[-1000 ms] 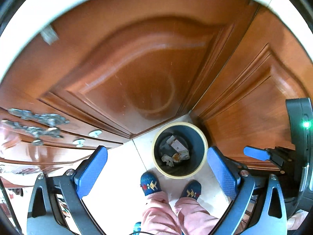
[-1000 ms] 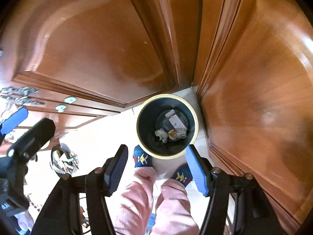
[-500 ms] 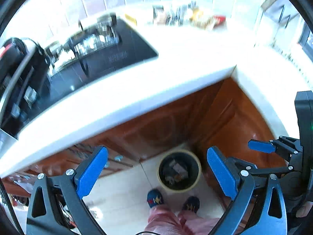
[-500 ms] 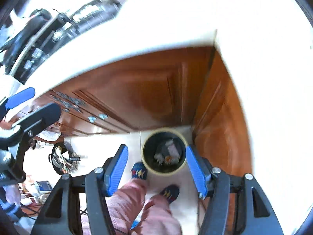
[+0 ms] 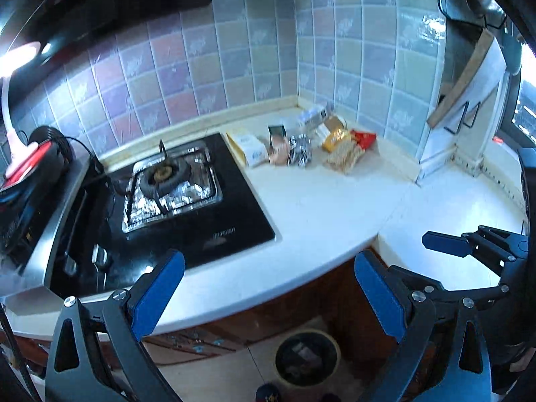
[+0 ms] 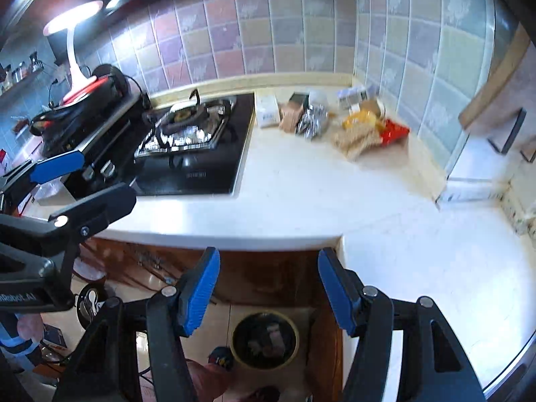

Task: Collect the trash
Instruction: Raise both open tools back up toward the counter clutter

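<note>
Left wrist view: left hand-held gripper (image 5: 268, 298) spread wide, empty; right hand-held gripper (image 6: 268, 293) likewise spread, empty; trash pile (image 5: 303, 149) at far back corner of counter (image 5: 318, 207), beside stove (image 5: 174, 197), well ahead of both; pile's long axis runs left-right along wall; neither gripper clearly nearer; bin (image 6: 264, 340) on floor below.

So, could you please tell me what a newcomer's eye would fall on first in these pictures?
Probably the cluster of wrappers and packets heaped in the back corner of the white countertop, just right of the black gas stove. Next, the lit pink lamp at far left, and the round trash bin on the floor below the counter edge, seen between the open right tool.
</note>
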Tool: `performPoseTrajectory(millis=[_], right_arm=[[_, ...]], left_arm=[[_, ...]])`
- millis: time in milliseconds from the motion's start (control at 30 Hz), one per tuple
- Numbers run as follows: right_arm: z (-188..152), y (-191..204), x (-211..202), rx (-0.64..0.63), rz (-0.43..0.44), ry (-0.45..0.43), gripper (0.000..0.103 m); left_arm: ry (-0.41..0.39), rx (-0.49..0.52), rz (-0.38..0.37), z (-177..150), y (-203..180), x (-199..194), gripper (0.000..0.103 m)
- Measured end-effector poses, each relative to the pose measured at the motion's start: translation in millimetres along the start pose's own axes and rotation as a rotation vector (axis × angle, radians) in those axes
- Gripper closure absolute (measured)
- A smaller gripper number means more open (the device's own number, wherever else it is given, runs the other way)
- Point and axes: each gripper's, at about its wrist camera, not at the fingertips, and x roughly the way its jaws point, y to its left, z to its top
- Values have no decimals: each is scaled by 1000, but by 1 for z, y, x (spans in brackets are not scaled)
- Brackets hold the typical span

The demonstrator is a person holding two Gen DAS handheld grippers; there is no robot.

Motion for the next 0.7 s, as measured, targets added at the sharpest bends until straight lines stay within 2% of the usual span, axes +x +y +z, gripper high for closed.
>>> performPoseTrajectory(millis=[200, 333, 467, 700], right_arm=[[33, -18, 2, -14, -41, -54, 41], [54, -36, 16, 16, -74, -48, 41], [77, -62, 39, 90, -111, -27, 41], [119, -107, 89, 292, -151, 21, 41]], left_arm=[[-36, 3, 4, 31, 6, 10, 2], [-49, 12, -17, 55, 12, 32, 2], [-38, 30, -55, 78, 18, 65, 2], [24, 52, -161, 129, 33, 143, 2]])
